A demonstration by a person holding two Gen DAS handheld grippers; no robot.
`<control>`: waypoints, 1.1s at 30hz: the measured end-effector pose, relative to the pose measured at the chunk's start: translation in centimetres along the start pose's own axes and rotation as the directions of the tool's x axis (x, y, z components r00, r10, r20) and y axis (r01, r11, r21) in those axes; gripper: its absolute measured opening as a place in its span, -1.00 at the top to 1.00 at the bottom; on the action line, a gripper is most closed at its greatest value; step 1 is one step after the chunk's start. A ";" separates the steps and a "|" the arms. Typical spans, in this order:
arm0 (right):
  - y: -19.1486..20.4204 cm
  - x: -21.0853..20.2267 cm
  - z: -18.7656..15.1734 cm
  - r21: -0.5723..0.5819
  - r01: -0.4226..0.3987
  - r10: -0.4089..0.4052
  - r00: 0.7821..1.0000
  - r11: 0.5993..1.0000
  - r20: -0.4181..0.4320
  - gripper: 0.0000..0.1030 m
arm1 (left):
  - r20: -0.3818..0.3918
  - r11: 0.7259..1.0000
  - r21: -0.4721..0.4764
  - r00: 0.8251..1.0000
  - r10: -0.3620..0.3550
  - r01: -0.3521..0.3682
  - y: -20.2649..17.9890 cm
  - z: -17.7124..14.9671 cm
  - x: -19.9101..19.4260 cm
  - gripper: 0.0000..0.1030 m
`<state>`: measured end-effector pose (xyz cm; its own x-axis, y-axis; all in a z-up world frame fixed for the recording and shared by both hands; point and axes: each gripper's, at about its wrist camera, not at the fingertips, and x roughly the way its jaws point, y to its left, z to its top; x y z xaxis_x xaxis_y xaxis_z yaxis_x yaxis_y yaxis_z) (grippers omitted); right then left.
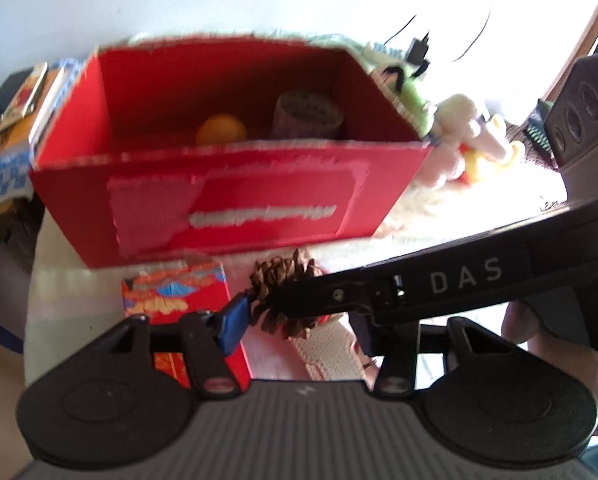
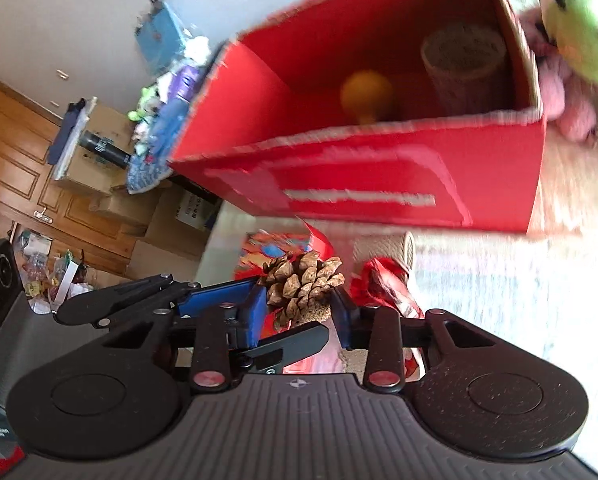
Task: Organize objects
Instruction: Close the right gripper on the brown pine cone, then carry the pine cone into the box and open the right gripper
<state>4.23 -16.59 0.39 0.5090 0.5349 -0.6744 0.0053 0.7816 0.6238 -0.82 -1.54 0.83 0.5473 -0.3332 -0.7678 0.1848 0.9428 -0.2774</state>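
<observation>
From my left wrist view, my left gripper (image 1: 295, 320) is partly hidden. I see only its blue left pad (image 1: 233, 320), and my right gripper (image 1: 259, 300) crosses in front from the right side. I cannot tell if my left jaws are apart or together. The brown, scaly pine cone (image 1: 287, 292) is just ahead of this gripper, low, at the tip of the crossing one. Behind the cone stands the open red cardboard box (image 1: 227, 200), with a small orange ball (image 1: 221, 130) and a beige roll with print (image 1: 307, 116) inside. A red patterned flat packet (image 1: 179, 292) lies to the left of the cone, under my pad.

From my right wrist view, my right gripper is clamped on the pine cone, one blue pad on each side. The cone's long axis points forward and up, toward the box. The box is straight ahead and higher than the cone, and its near wall stands in the way, so I judge I must lift over the rim. A crumpled red wrapper (image 2: 387, 288) is just to the right of the cone. A green plush toy (image 2: 583, 44) and a pink plush toy (image 2: 571, 108) lean beside the box's right wall.
</observation>
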 end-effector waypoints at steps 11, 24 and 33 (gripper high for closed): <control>2.0 -4.8 4.2 -0.109 0.084 -0.062 0.981 0.991 0.185 0.26 | 0.180 0.992 0.086 0.978 -0.104 0.089 -0.8 5.8 -2.8 0.03; -1.0 0.7 11.8 -0.180 0.313 -0.321 0.947 0.933 -0.018 0.27 | 0.030 0.977 0.047 0.977 -0.209 0.208 0.8 10.7 6.8 0.03; -0.9 6.4 14.0 -0.388 0.417 -0.519 0.828 0.822 -0.211 0.28 | -0.018 0.976 0.017 0.976 -0.215 0.216 2.8 10.5 7.9 -0.05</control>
<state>19.49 -18.39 1.04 0.2373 0.1050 -0.9657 -0.1172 0.9900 0.0789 12.60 -1.40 0.04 0.4798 -0.5285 -0.7003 0.3125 0.8488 -0.4265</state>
